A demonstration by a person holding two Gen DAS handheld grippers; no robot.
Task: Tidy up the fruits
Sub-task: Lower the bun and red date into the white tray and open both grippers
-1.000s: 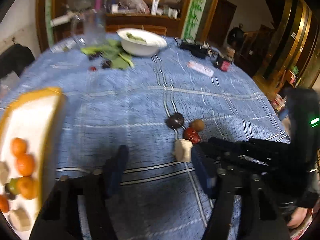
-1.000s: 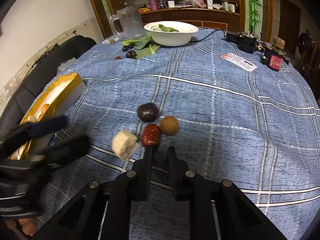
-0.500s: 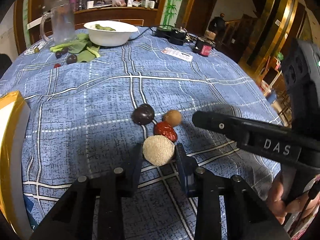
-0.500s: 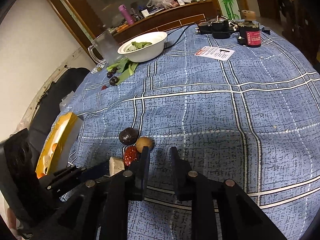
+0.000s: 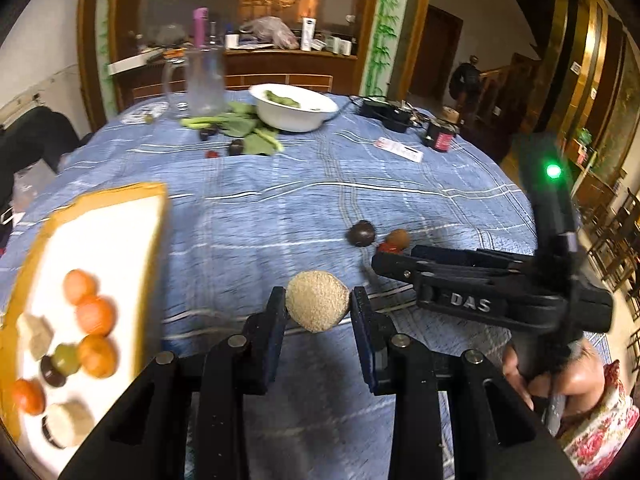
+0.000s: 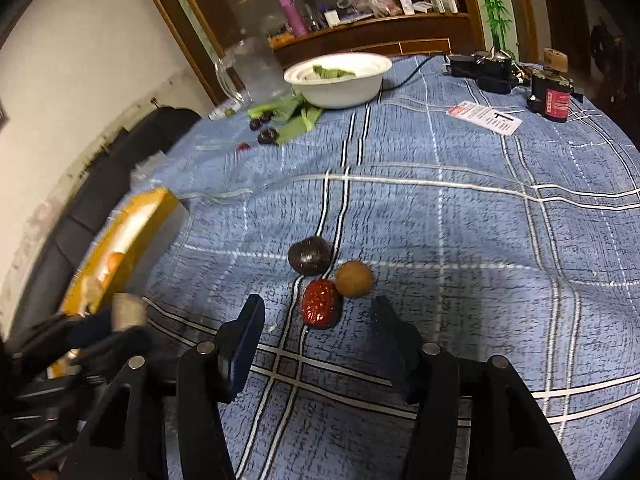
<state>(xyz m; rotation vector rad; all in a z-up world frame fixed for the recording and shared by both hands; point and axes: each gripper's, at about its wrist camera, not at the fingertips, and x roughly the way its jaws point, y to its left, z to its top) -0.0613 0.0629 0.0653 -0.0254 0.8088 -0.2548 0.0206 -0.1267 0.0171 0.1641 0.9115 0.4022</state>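
Note:
My left gripper (image 5: pixel 319 303) is shut on a round beige, grainy fruit (image 5: pixel 318 301), lifted above the blue checked tablecloth. To its left lies a yellow-rimmed white tray (image 5: pixel 158 216) with oranges, beige pieces and dark fruits. In the right wrist view my right gripper (image 6: pixel 318 314) has its jaws opening around a red date (image 6: pixel 320 309), pads clear of it. A brown round fruit (image 6: pixel 353 278) and a dark plum (image 6: pixel 309 255) lie just beyond the date. The left gripper (image 6: pixel 120 318) with the beige fruit shows blurred at the left, near the tray (image 6: pixel 136 216).
Far across the table stand a white bowl (image 5: pixel 296 114) with greens, a glass jug (image 5: pixel 202 80), leaves and small dark fruits. Chargers, a red-labelled can (image 6: pixel 550 96) and a paper card (image 6: pixel 484 117) lie at the far right. A person's hand (image 5: pixel 560 376) holds the right gripper.
The left gripper closed on the beige fruit, lifted it and swung left toward the tray. The right gripper's jaws, shut before, have spread around the red date.

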